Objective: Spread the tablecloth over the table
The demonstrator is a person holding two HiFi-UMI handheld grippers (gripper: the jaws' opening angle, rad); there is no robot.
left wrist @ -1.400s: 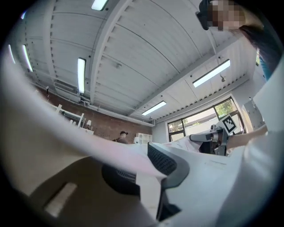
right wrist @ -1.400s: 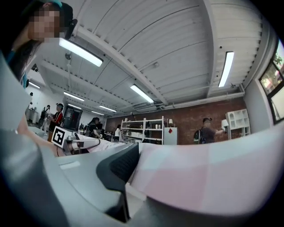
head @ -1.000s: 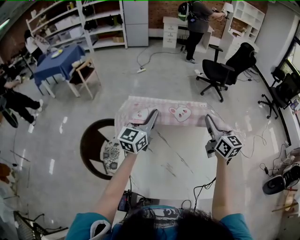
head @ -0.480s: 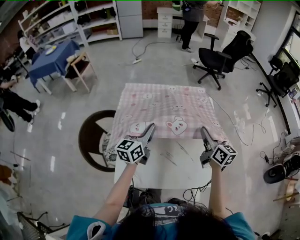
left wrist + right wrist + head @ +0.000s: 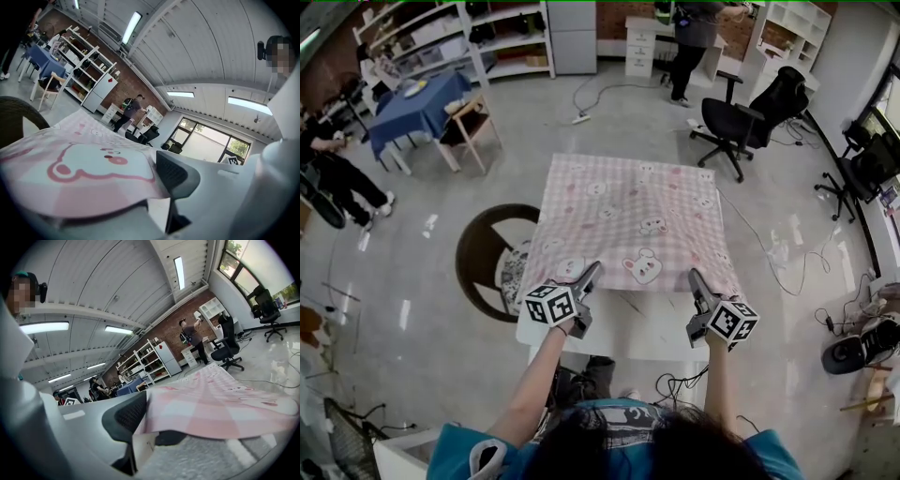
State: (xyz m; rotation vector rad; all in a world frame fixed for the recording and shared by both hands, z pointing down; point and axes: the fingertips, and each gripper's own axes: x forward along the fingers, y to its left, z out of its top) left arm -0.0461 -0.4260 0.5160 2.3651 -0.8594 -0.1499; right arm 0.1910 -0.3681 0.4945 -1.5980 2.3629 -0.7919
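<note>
Left gripper (image 5: 589, 272) and right gripper (image 5: 694, 277), one in each hand, sit at the two near corners of the tablecloth (image 5: 628, 211) in the head view. The pink checked cloth with bunny prints lies spread across most of the table (image 5: 623, 330). A bare white strip of tabletop shows between the cloth's near edge and the person. A black office chair (image 5: 741, 131) stands on the floor beyond the table's far right corner.

In the left gripper view, the left gripper (image 5: 157, 199) has its jaws close together, pinching the edge of the tablecloth (image 5: 84, 173). A bunny print lies over the lower jaw.

In the right gripper view, the right gripper (image 5: 140, 440) likewise has its jaws narrowed onto the edge of the tablecloth (image 5: 211, 413), which stretches away flat. A small pale flap below the pinch may be a label or a folded corner.
</note>
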